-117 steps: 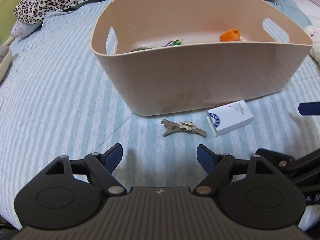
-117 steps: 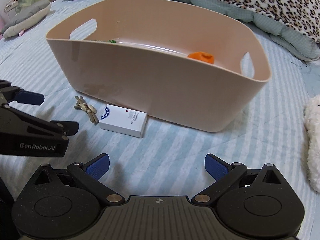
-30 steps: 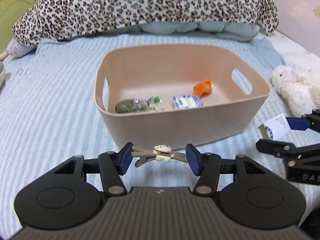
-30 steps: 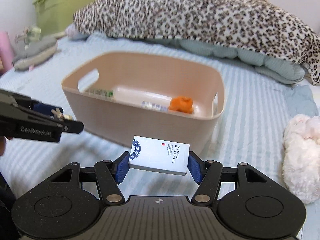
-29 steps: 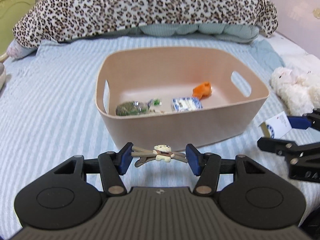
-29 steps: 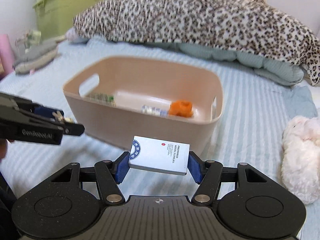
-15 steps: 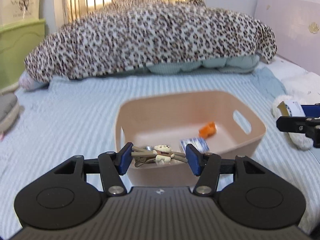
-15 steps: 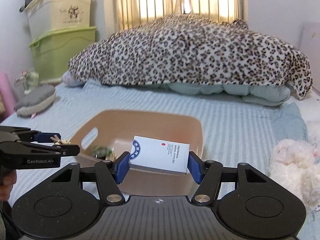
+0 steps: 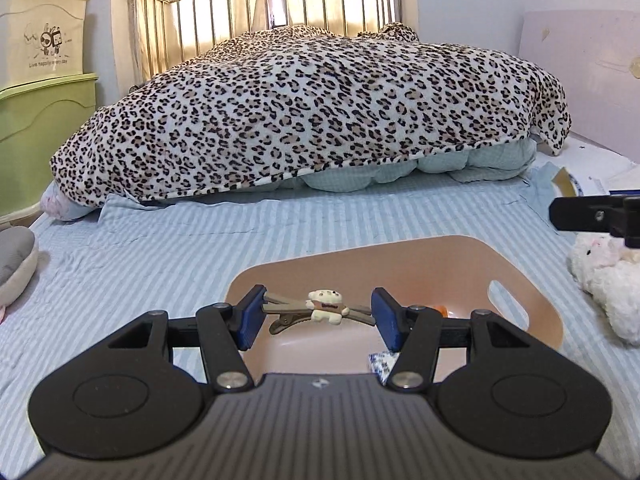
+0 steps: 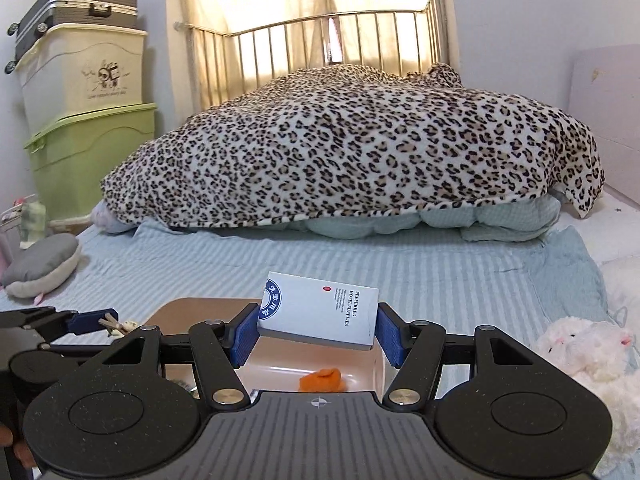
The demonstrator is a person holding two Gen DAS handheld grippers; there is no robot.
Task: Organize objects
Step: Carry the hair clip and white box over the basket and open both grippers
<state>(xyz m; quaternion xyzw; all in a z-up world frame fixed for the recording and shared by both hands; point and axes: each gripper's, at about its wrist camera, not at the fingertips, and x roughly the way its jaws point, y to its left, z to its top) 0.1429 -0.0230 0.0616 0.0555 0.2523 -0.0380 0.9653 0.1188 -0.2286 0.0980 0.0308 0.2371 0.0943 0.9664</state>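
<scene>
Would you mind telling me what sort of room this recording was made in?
Most likely a bedroom. The work happens on a bed with a striped sheet, a leopard-print blanket heaped over bedding, and a metal bed rail before a curtained window. Stacked storage bins stand beside it.

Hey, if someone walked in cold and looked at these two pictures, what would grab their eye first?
Probably the big leopard-print blanket heaped across the head of the bed. Next, what each gripper holds above the beige bin: the left gripper pinches a hair clip with a little bear, and the right gripper clamps a white box.
</scene>
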